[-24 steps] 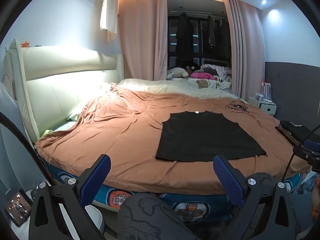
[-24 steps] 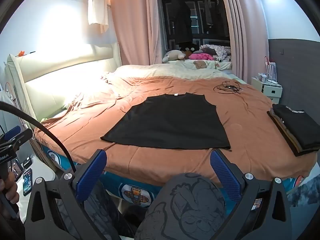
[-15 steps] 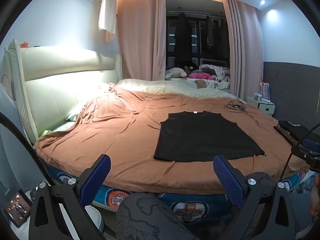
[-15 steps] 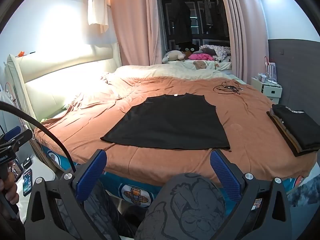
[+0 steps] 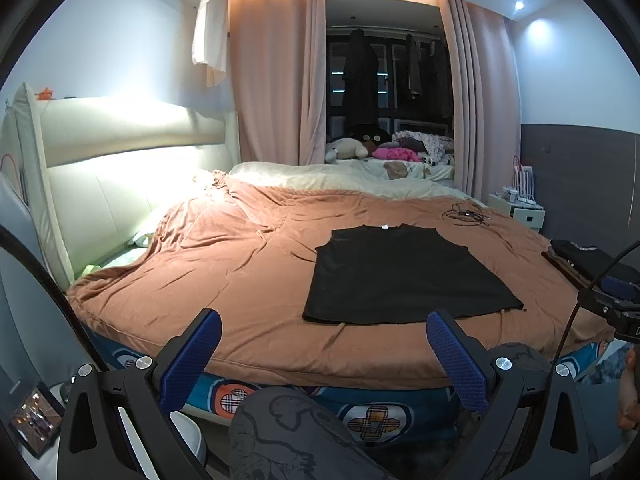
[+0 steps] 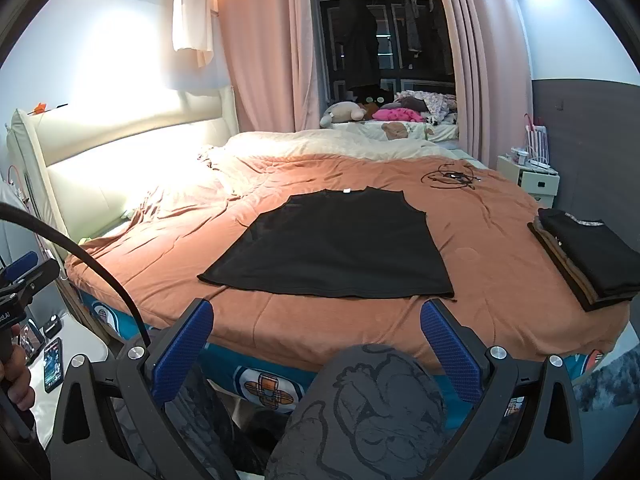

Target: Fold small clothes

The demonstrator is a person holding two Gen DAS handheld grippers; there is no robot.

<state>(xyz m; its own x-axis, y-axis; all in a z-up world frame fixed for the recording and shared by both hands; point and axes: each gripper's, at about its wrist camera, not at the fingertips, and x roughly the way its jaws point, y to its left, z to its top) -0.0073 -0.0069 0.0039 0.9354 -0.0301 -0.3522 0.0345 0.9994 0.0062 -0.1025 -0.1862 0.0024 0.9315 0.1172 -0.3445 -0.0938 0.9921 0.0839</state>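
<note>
**Black sleeveless top laid flat, both grippers wide and waiting**

Black sleeveless top [image 5: 404,276] lies spread flat near the middle of the brown bedcover [image 5: 224,264], apart from everything else; I judge it was smoothed out there so the folds can start cleanly. My left gripper [image 5: 323,350] hangs short of the bed edge, jaws fully apart, nothing between them. Same for my right gripper [image 6: 316,338]: spread wide, empty, short of the hem. Neither touches cloth. Collar tag points away toward the curtains, hem toward me, so the long axis runs near to far. Folded stack [image 6: 592,252] sits at the right edge, likely the finished pile.
</note>
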